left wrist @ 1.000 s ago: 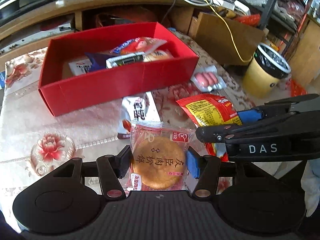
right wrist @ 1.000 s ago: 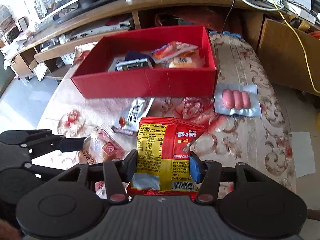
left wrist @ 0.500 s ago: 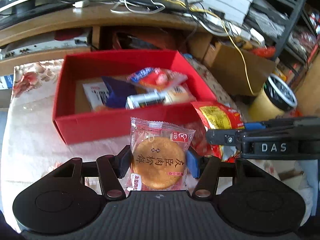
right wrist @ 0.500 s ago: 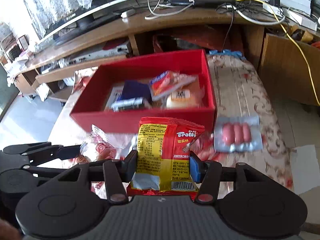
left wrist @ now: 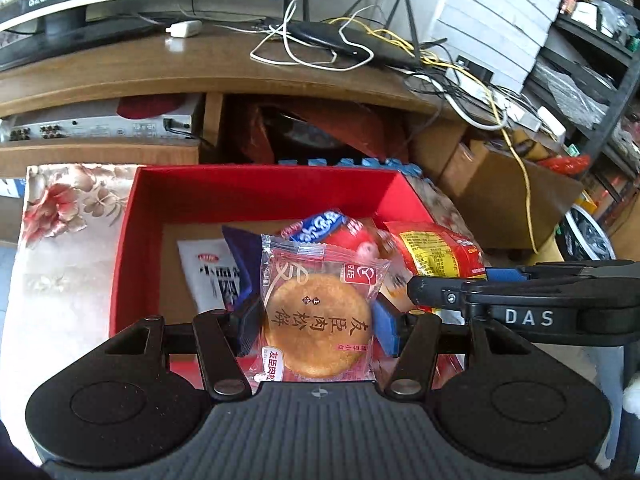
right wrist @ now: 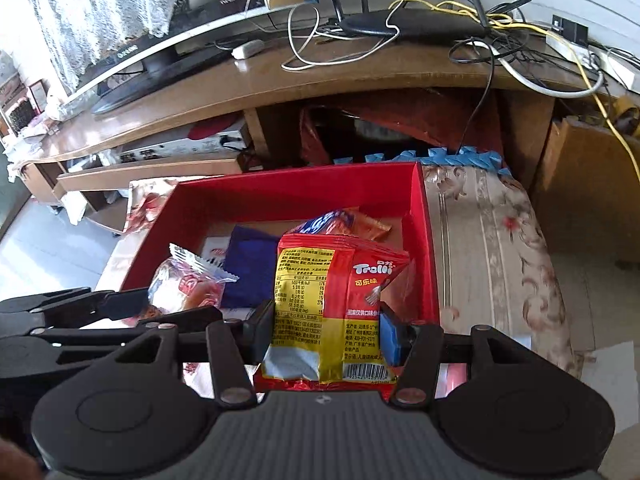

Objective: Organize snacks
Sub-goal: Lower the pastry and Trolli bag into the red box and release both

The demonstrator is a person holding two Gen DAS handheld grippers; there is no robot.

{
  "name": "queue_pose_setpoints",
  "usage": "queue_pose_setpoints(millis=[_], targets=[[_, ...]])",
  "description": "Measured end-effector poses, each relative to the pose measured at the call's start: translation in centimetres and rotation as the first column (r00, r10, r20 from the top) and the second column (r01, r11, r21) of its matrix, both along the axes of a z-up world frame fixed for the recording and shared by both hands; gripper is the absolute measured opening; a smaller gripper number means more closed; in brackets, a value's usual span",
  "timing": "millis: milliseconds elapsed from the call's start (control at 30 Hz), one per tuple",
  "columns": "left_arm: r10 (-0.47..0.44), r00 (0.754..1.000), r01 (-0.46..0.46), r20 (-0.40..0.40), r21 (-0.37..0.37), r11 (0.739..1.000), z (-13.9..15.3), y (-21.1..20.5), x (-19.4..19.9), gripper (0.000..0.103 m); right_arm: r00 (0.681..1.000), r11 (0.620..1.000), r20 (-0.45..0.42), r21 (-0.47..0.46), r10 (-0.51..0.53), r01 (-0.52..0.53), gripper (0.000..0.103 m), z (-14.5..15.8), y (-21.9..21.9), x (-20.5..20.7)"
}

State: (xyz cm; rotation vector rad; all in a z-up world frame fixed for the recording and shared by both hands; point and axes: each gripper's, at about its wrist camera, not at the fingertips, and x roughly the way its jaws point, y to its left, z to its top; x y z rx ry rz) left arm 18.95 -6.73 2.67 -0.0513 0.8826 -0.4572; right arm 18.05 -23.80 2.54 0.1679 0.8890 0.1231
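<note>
My left gripper (left wrist: pixel 316 322) is shut on a clear-wrapped round pastry (left wrist: pixel 316 320) and holds it over the near part of the red box (left wrist: pixel 256 192). My right gripper (right wrist: pixel 326 330) is shut on a red and yellow Trolli bag (right wrist: pixel 328 304) over the box's (right wrist: pixel 296 196) right half. In the box lie a white packet (left wrist: pixel 208 272), a dark blue pouch (right wrist: pixel 250 272) and a red and blue wrapper (left wrist: pixel 320 226). The Trolli bag (left wrist: pixel 436 254) and right gripper (left wrist: pixel 520 300) show at the right of the left wrist view. The pastry (right wrist: pixel 188 290) and left gripper (right wrist: pixel 100 308) show at the left of the right wrist view.
The box stands on a floral tablecloth (right wrist: pixel 492 240). Behind it runs a wooden TV stand (left wrist: pixel 200 68) with a router, tangled cables and a monitor (right wrist: pixel 140 52). A cardboard box (left wrist: pixel 500 200) and a black-lined bin (left wrist: pixel 588 236) stand to the right, off the table.
Both grippers have carried their snacks forward from above the tablecloth to above the red box. The sausage pack and the white packet on the table have dropped out of view.
</note>
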Motion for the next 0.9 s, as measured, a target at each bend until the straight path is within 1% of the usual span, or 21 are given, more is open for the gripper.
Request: queue_pose_setpoints(millis=[100, 300, 600, 700, 833, 900], targets=[[0.011, 1.000, -0.011, -0.008, -0.002, 1.000, -0.5, -0.3, 1.4, 0.064, 1.000, 1.000, -0.011, -0.007, -0.002, 0.002, 0.053, -0.4, -0.2, 1.8], [0.016, 0.999, -0.016, -0.029, -0.002, 1.000, -1.5, -0.7, 3.2, 0.064, 1.000, 1.000, -0.025, -0.020, 0.005, -0.006, 0.053, -1.0, -0.7, 4.2], [0.034, 0.998, -0.034, -0.046, -0.008, 0.999, -1.9, -0.4, 4.3, 0.064, 0.999, 1.000, -0.033, -0.018, 0.008, -0.009, 0.053, -1.1, -1.5, 5.8], [0.031, 0.998, -0.031, -0.053, -0.002, 1.000, -2.2, -0.5, 4.4, 0.064, 0.999, 0.999, -0.050, -0.036, 0.020, -0.022, 0.053, -1.6, -0.9, 6.3], [0.035, 0.998, -0.035, -0.049, 0.000, 0.999, -2.2, -0.5, 4.4, 0.060, 0.998, 0.999, -0.058, -0.043, 0.027, -0.029, 0.053, -2.0, -0.4, 6.7], [0.037, 0.998, -0.037, -0.047, 0.003, 0.999, -2.2, -0.5, 4.5, 0.060, 0.998, 0.999, -0.058, -0.044, 0.024, -0.027, 0.053, -2.2, -0.3, 6.9]])
